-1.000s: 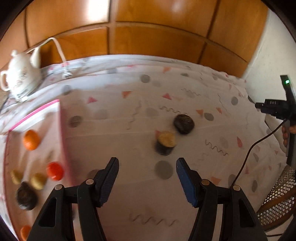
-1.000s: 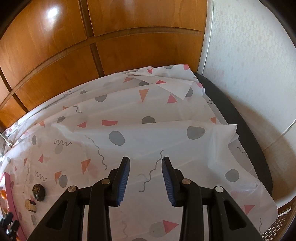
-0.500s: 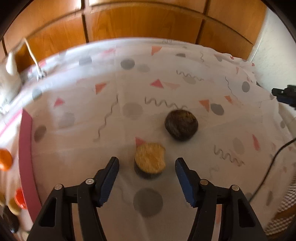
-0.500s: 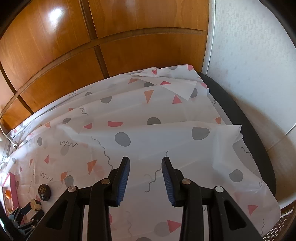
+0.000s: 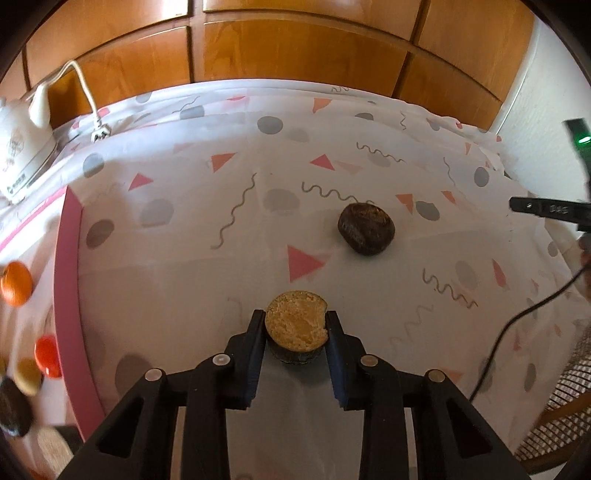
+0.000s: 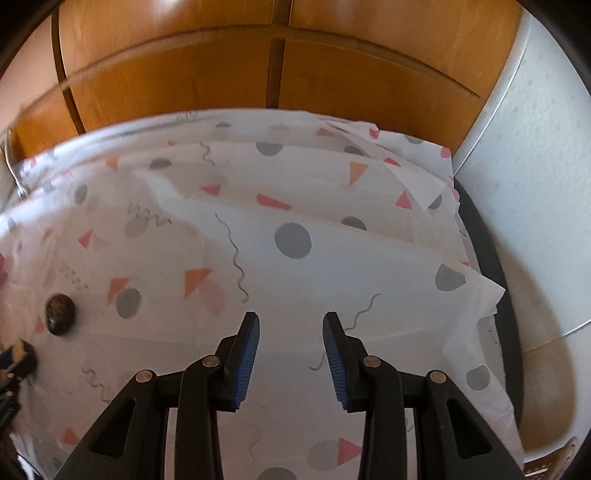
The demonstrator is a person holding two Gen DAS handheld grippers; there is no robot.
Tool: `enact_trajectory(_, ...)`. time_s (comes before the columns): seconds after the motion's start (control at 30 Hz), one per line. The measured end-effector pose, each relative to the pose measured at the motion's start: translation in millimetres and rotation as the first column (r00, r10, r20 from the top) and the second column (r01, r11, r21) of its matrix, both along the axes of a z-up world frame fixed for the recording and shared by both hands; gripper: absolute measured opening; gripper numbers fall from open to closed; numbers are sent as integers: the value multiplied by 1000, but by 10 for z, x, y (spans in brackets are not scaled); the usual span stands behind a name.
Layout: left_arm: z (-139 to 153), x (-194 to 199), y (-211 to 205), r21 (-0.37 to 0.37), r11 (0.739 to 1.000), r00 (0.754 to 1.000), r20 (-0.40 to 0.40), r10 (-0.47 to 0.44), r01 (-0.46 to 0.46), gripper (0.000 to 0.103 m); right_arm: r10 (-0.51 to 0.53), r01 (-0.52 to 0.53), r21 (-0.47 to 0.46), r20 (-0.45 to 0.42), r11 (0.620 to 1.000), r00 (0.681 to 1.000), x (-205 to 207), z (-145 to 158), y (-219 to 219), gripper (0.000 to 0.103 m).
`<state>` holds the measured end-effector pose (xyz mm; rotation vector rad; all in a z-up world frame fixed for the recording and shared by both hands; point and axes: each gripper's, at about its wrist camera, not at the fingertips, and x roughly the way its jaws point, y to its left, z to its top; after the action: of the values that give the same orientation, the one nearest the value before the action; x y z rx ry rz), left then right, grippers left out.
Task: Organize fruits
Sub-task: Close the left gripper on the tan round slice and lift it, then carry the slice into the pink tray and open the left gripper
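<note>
Fruit half [image 5: 296,329] sits clamped in the left gripper [image 5: 295,326], whose jaws have just closed; tray [image 5: 70,291] lies leftward. Right gripper [image 6: 291,334] hangs apart, empty.

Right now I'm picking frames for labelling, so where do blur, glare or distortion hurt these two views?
Left wrist view: centre sharp, halved fruit crisp; the fruits on the pink-edged tray at the left edge smear. Right wrist view: dark round fruit at the left is blurred, glare on the wooden panels. Both bend straight lines, fisheye.
</note>
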<state>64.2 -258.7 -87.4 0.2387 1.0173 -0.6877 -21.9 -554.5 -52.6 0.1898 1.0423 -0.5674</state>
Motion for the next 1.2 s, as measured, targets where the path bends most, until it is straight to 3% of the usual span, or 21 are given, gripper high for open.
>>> enact_trajectory(0.23, 70, -95, 219, -50, 998, 999, -45, 21, -23, 31, -19, 18, -13, -82, 1000, 996, 13, -142, -53, 36)
enact_trajectory(0.47, 315, -137, 517, -133, 989, 997, -43, 59, -65, 31, -37, 33, -36, -98, 999, 994, -6, -163, -66, 36)
enact_trajectory(0.83, 686, -21, 1234, -260, 939, 974, -34, 225, -226, 31, -57, 50, -69, -109, 996, 992, -15, -169, -69, 36)
enact_trajectory(1.0, 721, 56, 1646, -278, 898, 937, -30, 347, -341, 31, -71, 63, -89, -95, 994, 993, -31, -137, -62, 36)
enact_trajectory(1.2, 674, 158, 2200, -265, 818, 853, -32, 521, -510, 31, -137, 134, -93, -26, 987, 990, -117, -16, -153, 36)
